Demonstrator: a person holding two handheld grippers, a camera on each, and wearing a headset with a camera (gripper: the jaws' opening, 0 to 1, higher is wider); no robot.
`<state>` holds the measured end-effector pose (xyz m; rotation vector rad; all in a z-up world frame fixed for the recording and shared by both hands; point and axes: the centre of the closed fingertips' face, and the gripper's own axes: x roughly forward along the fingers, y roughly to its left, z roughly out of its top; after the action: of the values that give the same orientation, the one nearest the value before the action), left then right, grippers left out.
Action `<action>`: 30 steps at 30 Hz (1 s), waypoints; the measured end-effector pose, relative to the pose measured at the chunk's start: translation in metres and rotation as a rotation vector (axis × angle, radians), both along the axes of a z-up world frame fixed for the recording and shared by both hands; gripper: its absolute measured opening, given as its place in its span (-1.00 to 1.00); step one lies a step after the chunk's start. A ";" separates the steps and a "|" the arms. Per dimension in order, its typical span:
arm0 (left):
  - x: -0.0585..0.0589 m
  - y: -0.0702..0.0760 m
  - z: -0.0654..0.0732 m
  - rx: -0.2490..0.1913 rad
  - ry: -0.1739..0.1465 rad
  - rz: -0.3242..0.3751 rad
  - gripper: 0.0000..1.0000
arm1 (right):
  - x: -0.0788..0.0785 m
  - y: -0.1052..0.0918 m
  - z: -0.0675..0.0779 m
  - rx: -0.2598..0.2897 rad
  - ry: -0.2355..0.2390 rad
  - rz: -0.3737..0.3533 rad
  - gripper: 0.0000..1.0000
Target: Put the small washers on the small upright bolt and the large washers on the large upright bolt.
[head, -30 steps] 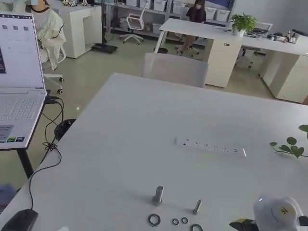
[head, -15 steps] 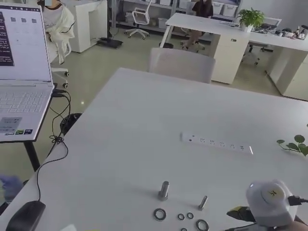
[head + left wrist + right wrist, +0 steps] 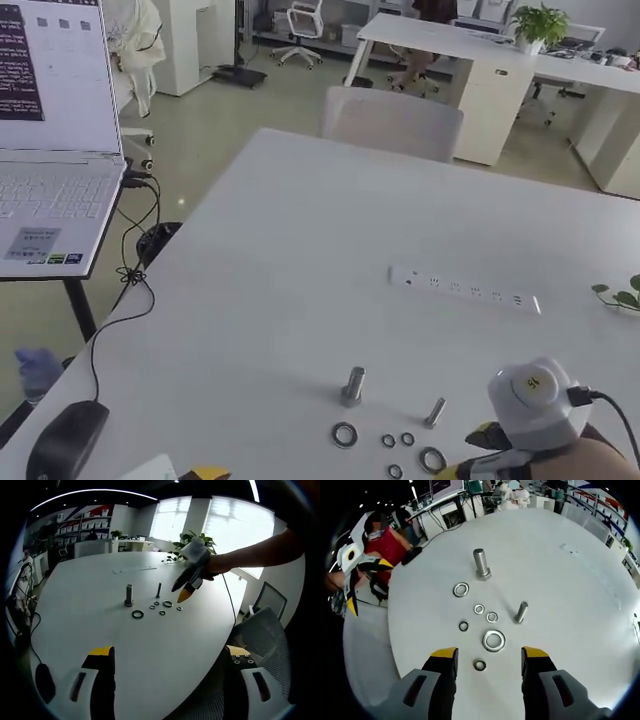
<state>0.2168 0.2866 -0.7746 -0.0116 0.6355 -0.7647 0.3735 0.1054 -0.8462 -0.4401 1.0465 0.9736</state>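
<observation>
Right gripper sits low over the white table, tipped down at the washers. Jaws apart, nothing held. One small washer shows between its tips, with a large washer just ahead. Forearm enters from lower right in head view. Left gripper gapes wide, empty, level, back at the near table edge. Large bolt and small bolt stand upright. A second large washer and three small washers lie flat near them.

From our head we look down across the broad white table, left gripper view faces in from its edge, farther back, right gripper view close above, all sharing the large upright steel bolt.
</observation>
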 end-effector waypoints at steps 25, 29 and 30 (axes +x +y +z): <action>-0.004 0.009 0.005 -0.014 0.006 -0.004 0.75 | 0.009 0.007 -0.025 -0.144 0.008 0.000 -0.13; -0.006 0.010 0.003 -0.013 0.014 -0.005 0.74 | 0.008 0.008 -0.026 -0.164 0.011 -0.001 -0.18; -0.007 0.010 0.002 -0.014 0.016 -0.005 0.74 | 0.008 0.009 -0.026 -0.172 0.005 0.003 -0.18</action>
<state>0.2101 0.2970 -0.7728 -0.0284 0.6454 -0.7747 0.3811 0.1142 -0.8727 -0.5813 1.1389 0.8912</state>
